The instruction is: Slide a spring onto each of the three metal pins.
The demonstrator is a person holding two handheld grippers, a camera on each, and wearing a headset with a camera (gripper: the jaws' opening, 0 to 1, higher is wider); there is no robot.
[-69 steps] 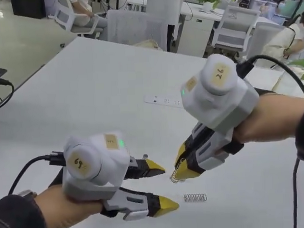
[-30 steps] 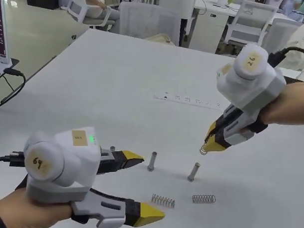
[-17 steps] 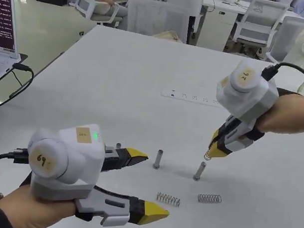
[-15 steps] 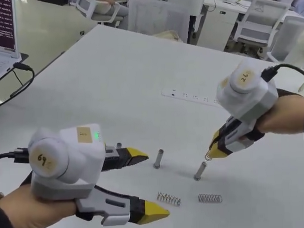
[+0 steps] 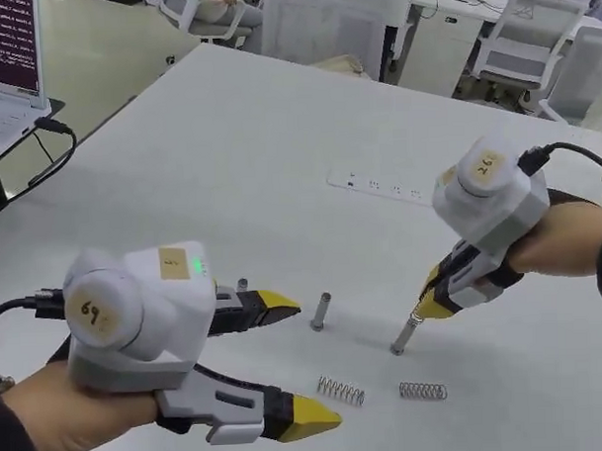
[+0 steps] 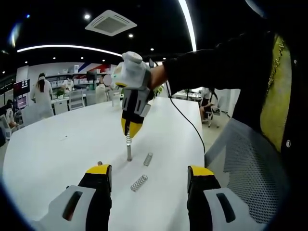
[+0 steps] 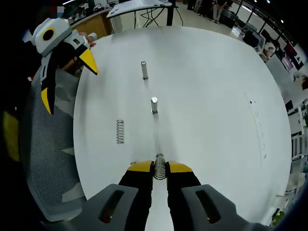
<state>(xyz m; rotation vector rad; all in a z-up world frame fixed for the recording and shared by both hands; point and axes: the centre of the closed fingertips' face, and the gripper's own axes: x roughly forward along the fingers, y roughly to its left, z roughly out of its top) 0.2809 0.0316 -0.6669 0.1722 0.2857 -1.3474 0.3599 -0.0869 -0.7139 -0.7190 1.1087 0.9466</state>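
My right gripper (image 5: 426,307) is shut on a small spring (image 7: 160,169), held upright. The spring's lower end (image 6: 128,140) meets the top of the right-hand metal pin (image 5: 404,336). A second pin (image 5: 322,311) stands a little to the left. A third pin (image 5: 242,285) peeks out behind my left gripper (image 5: 296,362), which is open with nothing between its yellow tips. Two loose springs (image 5: 340,389) (image 5: 422,390) lie on the white table in front of the pins. From the left gripper view, both springs (image 6: 139,182) (image 6: 148,159) lie ahead of the open jaws.
A white power strip (image 5: 377,186) lies flat further back on the table (image 5: 229,149). A laptop (image 5: 9,67) on a stand sits off the table's left edge. Office chairs and desks stand beyond the far edge. A black cable (image 5: 566,157) trails from the right gripper.
My right gripper has come down and left with its spring, from above the table to the top of the right-hand pin. The left gripper has stayed open in about the same place.
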